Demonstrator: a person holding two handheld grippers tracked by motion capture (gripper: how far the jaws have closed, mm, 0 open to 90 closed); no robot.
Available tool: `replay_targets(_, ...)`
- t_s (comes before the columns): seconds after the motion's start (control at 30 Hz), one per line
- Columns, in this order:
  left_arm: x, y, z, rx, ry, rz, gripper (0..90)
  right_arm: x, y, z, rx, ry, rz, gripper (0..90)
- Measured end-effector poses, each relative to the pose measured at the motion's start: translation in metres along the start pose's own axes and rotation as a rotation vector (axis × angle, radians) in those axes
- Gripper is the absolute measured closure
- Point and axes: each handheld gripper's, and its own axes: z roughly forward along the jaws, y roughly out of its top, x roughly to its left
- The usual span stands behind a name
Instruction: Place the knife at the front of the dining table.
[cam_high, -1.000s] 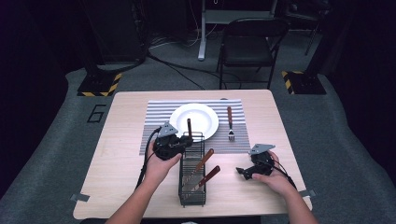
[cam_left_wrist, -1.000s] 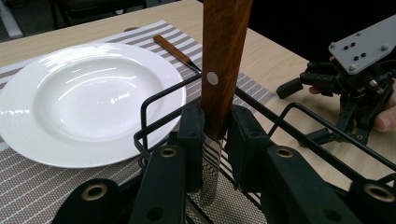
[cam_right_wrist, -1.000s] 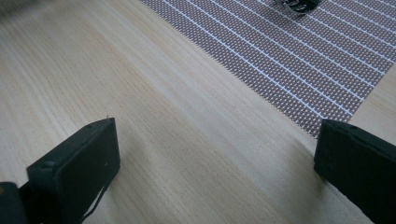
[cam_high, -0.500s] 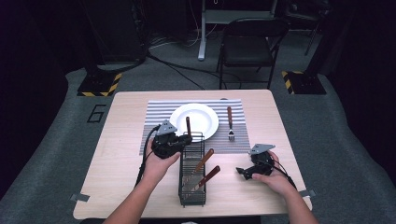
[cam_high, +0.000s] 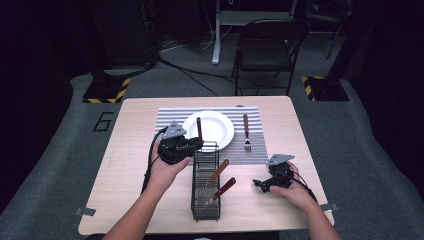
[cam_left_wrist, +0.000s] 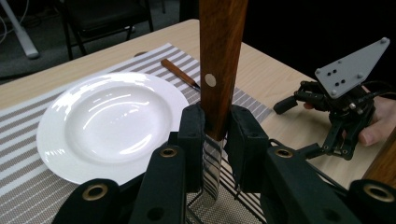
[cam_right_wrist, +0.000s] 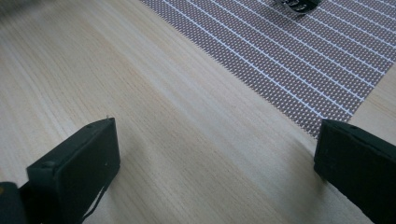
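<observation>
The left gripper (cam_high: 192, 146) has its two black jaws clamped tight on an upright wooden-handled table knife (cam_left_wrist: 219, 70), the pads pinching it right where the brown riveted handle meets the steel blade, so the handle stands up above the jaws and the blade hangs below them over the near end of the black wire cutlery basket (cam_high: 205, 200). Beyond the jaws lie the round white ceramic plate (cam_left_wrist: 112, 119) and the grey striped placemat (cam_left_wrist: 28, 186). The right gripper (cam_high: 260, 183) rests low over the pale wooden table (cam_right_wrist: 187, 140), its jaws spread wide with nothing between them, well apart from the knife.
</observation>
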Motion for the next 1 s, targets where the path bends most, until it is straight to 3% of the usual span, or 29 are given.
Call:
replay_targets(0.3, 0.0, 0.012, -0.013, -0.016, 0.002, 0.023, 76.0, 0.0, 0.0, 0.0, 0.0, 0.0, -0.001, 0.0)
replay_targets(1.0, 0.01, 0.032, -0.044, -0.062, 0.034, 0.013, 76.0, 0.0, 0.0, 0.0, -0.001, 0.0, -0.004, 0.0)
